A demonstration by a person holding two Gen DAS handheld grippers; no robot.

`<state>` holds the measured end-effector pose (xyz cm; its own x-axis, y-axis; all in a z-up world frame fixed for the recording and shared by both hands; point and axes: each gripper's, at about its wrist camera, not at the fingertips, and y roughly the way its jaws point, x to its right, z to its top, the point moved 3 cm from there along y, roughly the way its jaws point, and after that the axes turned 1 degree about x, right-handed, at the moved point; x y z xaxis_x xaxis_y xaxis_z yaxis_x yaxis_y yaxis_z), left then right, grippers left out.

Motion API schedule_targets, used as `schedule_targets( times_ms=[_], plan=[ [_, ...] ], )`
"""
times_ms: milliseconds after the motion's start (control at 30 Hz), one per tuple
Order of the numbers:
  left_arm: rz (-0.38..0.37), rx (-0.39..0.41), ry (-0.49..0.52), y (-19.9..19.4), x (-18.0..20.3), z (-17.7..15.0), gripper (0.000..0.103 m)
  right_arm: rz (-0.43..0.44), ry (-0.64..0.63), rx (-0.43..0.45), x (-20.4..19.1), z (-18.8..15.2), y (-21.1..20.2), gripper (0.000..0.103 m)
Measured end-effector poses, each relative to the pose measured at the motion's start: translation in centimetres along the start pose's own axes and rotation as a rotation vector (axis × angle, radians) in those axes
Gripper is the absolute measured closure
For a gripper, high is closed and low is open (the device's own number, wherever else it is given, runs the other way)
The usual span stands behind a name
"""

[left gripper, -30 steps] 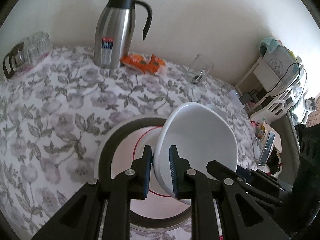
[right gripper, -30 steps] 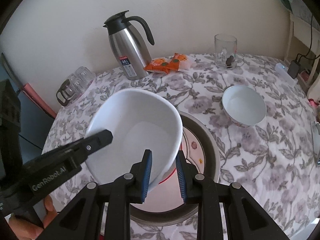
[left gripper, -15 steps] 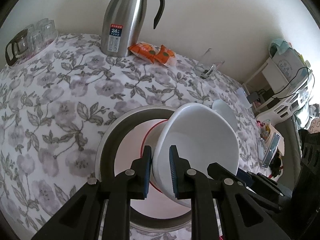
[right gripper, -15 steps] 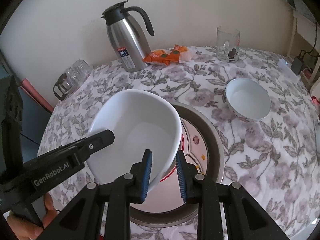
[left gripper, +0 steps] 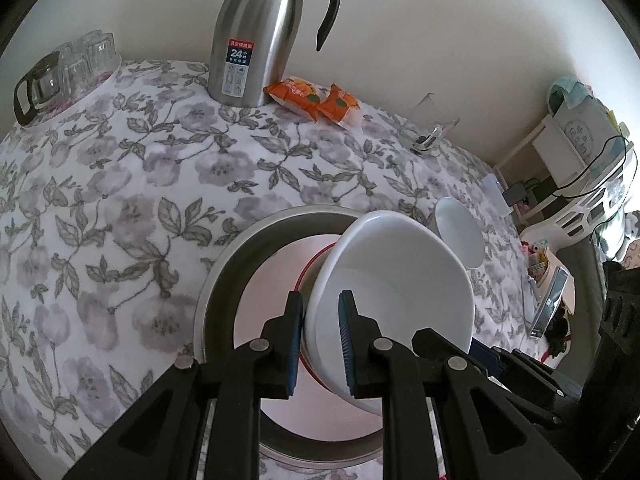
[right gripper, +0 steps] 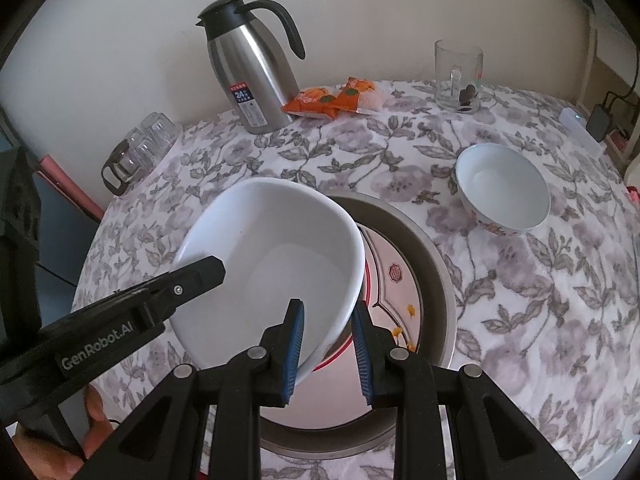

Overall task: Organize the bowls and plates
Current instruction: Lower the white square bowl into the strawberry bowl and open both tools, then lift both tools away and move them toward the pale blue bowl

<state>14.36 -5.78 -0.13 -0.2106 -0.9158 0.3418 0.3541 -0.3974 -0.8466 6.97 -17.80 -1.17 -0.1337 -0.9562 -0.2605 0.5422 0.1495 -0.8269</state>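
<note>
Item: large white bowl (right gripper: pixel 272 264), tilted above the plate (right gripper: pixel 404 292) on the floral tabletop (left gripper: pixel 120 208). Left tool (left gripper: pixel 320 344) and right tool (right gripper: pixel 326 354) each clamp its rim (opposite sides). Risk: uneven release tips it, chipping the plate. Small bowl (right gripper: pixel 504 192) sits well apart; open tabletop around.

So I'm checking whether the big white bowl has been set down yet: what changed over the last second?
Almost nothing. The large white bowl is tilted over the grey-rimmed plate, clamped at opposite rim edges by the left gripper and right gripper, as before. The small white bowl and steel jug stayed put.
</note>
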Motion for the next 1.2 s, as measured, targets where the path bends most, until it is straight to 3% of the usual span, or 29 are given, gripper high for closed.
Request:
schedule_targets(
  times_ms=[433,633,667,733,767,800,833,967,1067,1133,1200],
  plan=[
    [0.000,0.013,-0.010,-0.3,-0.2,0.0,0.086,0.002,0.006,0.018,0.3,0.2,-0.4,0.077],
    [0.019,0.068,-0.025,-2.0,-0.7,0.6,0.082,-0.012,-0.001,0.060,0.1,0.4,-1.7,0.077],
    [0.028,0.074,-0.026,-2.1,-0.8,0.7,0.078,-0.012,0.000,0.065,0.1,0.5,-1.9,0.077],
    [0.055,0.083,-0.035,-2.3,-1.1,0.7,0.060,-0.012,0.002,0.071,0.1,0.6,-2.0,0.074],
    [0.066,0.085,-0.038,-2.4,-1.2,0.8,0.047,-0.014,0.004,0.072,0.1,0.6,-2.0,0.066],
    [0.080,0.085,-0.043,-2.4,-1.4,0.8,0.042,-0.020,0.009,0.071,0.2,0.6,-1.9,0.060],
    [0.089,0.081,-0.047,-2.3,-1.6,0.9,0.041,-0.027,0.011,0.069,0.3,0.5,-1.8,0.049],
    [0.118,0.054,-0.072,-1.8,-2.2,0.7,0.039,-0.043,0.015,0.067,0.7,0.5,-1.6,0.047],
    [0.148,0.042,-0.086,-1.5,-2.7,0.6,0.039,-0.064,0.032,0.066,1.1,0.6,-1.5,0.037],
    [0.164,0.041,-0.098,-1.4,-3.1,0.6,0.035,-0.075,0.040,0.066,1.5,0.6,-1.5,0.034],
    [0.178,0.041,-0.107,-1.4,-3.5,0.6,0.023,-0.080,0.051,0.067,1.8,0.6,-1.4,0.027]
  ],
)
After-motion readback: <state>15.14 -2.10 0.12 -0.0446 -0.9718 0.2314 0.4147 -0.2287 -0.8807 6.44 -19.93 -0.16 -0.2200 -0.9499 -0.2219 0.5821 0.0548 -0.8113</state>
